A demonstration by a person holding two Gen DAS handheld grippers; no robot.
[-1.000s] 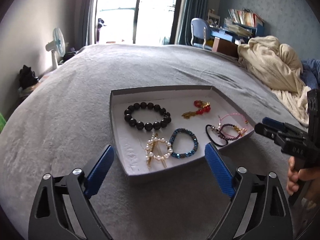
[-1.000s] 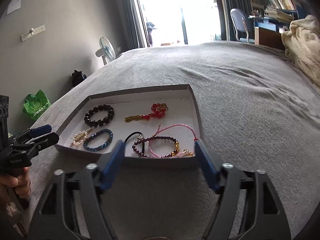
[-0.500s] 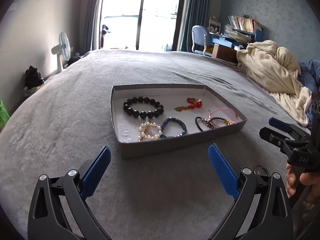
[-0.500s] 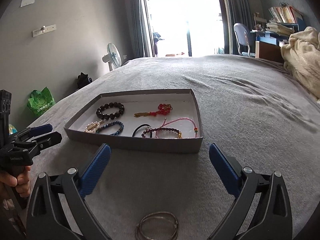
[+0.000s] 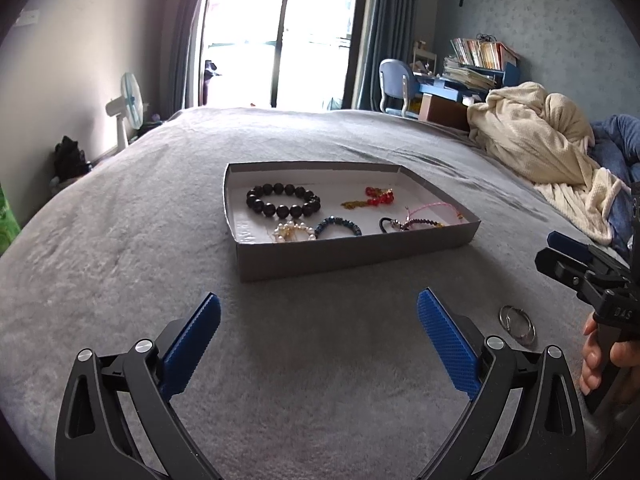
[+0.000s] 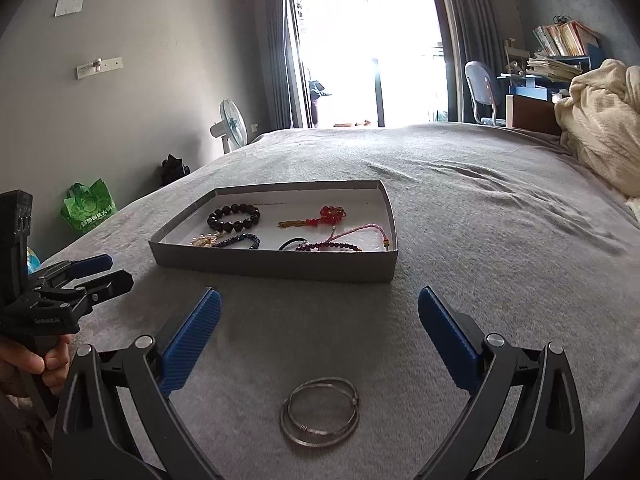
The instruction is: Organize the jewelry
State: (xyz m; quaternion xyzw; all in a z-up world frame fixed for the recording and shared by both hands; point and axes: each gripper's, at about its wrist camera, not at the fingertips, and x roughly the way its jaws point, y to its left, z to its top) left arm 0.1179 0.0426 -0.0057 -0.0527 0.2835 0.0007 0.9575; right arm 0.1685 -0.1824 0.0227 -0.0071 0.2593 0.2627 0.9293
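Two hand-held grippers hover over a grey bedspread (image 6: 480,208), both with jaws spread wide and nothing between them. Just ahead of the right gripper (image 6: 319,322), on the blanket below its blue pads, lie silver bangles (image 6: 320,416); further ahead sits a shallow grey tray (image 6: 280,262) holding beaded bracelets. From the left gripper (image 5: 318,326), the tray is straight ahead and the bangles just off its right pad

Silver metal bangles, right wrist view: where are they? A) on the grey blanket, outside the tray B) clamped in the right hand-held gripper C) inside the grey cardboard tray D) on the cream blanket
A: the silver metal bangles lie flat on the grey blanket, nearer the camera than the grey cardboard tray, below the open right hand-held gripper and touching neither pad.
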